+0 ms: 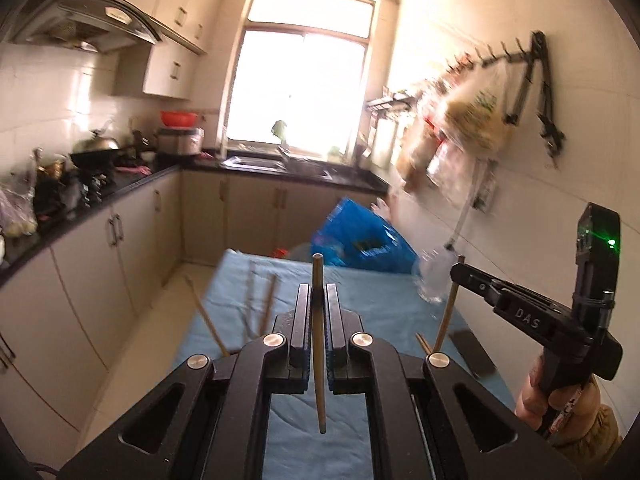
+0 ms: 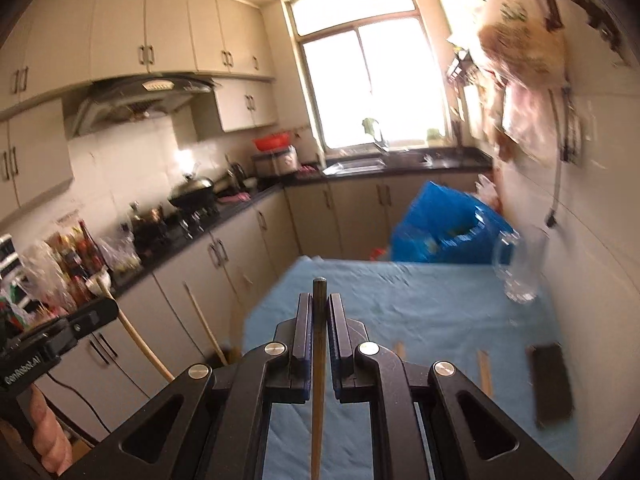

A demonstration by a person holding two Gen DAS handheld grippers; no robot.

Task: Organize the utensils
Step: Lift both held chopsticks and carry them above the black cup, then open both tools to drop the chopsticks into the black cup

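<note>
the left gripper [image 1: 319, 300] has its two black jaws drawn almost together on a slim brown wooden chopstick [image 1: 319, 344], which runs lengthwise down the narrow slot between the blue pads. the stick's dark tip pokes out just past the fingertips and its other end hangs back below the jaws, over the light blue cloth-covered table [image 1: 372, 304].

the right gripper [image 2: 319, 308] is closed the same way on a second brown wooden chopstick [image 2: 318, 380], pinched between its pads, tip standing a little beyond the fingers and the shaft trailing back toward the camera. in the left wrist view this right gripper [image 1: 456, 270] shows at the right edge, held in a hand [image 1: 560, 400], with its chopstick slanting down from the jaw tips toward the cloth.

more loose wooden chopsticks [image 1: 262, 304] lie near the table's left side ahead of the left gripper, blurred; in the right wrist view two pale stick ends [image 2: 485, 372] rest on the cloth to the right of the right gripper. a clear glass jar [image 2: 520, 268] stands near the table's far right corner by the wall, well apart from both grippers. a flat black rectangular phone-like slab [image 2: 552, 384] lies at the right edge of the cloth. a blue plastic bag [image 2: 444, 224] sits beyond the table's far end.
</note>
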